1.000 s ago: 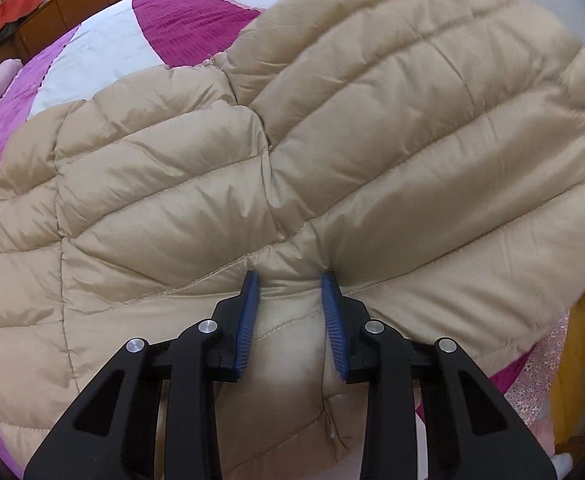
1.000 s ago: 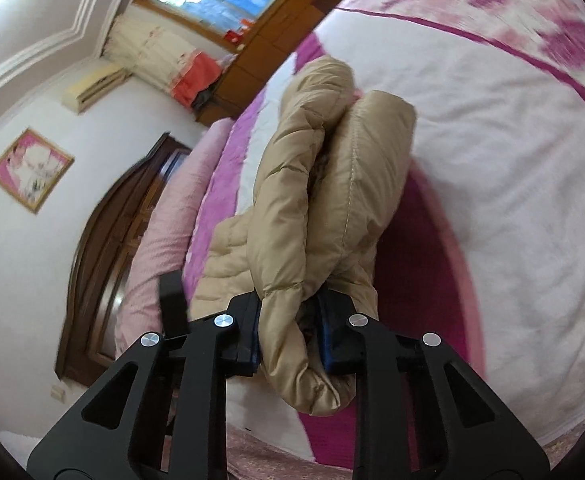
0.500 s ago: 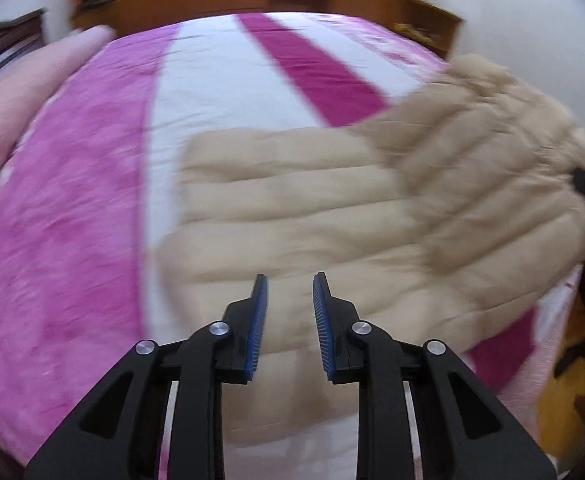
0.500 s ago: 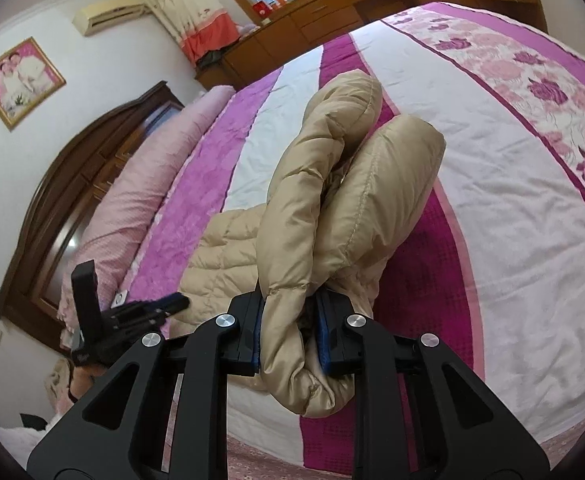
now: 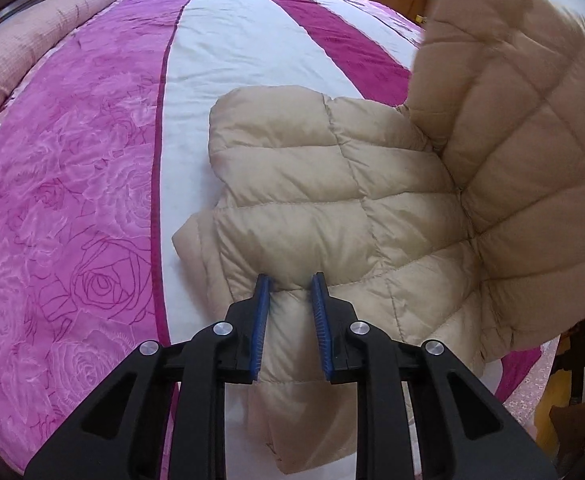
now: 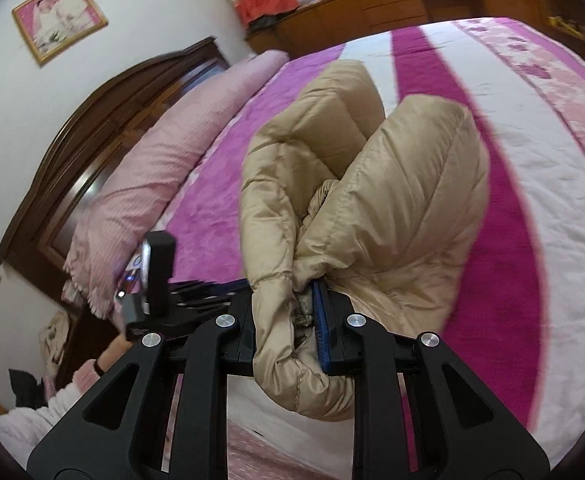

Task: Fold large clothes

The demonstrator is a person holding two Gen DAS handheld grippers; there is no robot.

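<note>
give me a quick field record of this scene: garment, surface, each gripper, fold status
garment: beige puffer jacket, quilted, one part lying flat, one part lifted
surface: bed cover, pink and white stripes with rose print
left gripper: fingers astride the jacket's near edge, grip unclear
right gripper: shut on a bunched jacket fold, held above the bed
background: pink bolster, wooden headboard
fold status: partway, not flat yet
</note>
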